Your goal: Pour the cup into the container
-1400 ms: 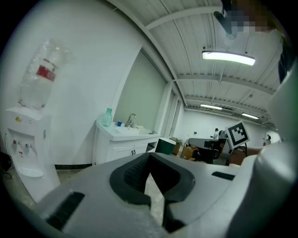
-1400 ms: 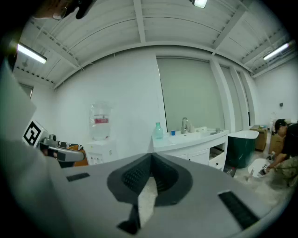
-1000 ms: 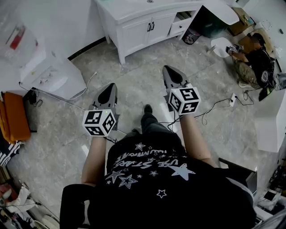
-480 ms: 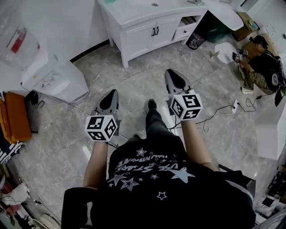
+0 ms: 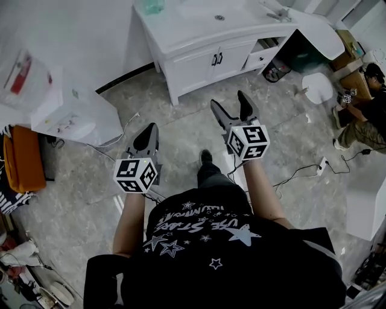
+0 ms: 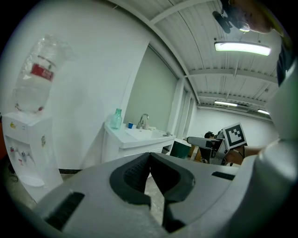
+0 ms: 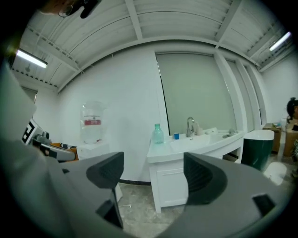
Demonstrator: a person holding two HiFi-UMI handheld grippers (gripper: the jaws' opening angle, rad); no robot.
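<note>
A small blue cup (image 7: 176,136) stands on the white vanity top (image 7: 205,144) beside the tap, and a teal bottle (image 7: 158,134) stands at the counter's left end. Both also show in the left gripper view: cup (image 6: 130,125), bottle (image 6: 116,118). The bottle (image 5: 154,6) sits at the head view's top edge. My left gripper (image 5: 148,130) is shut and empty, its pads meeting (image 6: 150,155). My right gripper (image 5: 232,107) has just been opening and stands open with nothing between its fingers (image 7: 153,165). Both grippers are held over the floor, well short of the vanity.
A water dispenser (image 5: 66,108) with a bottle on top stands at the left, an orange bag (image 5: 21,157) beside it. A dark green bin (image 7: 256,148) sits right of the vanity. A person (image 5: 368,102) sits on the floor at the far right. Cables (image 5: 301,172) cross the floor.
Both grippers have moved forward toward the vanity, which now lies closer in the head view. The right gripper's jaws went from shut to open.
</note>
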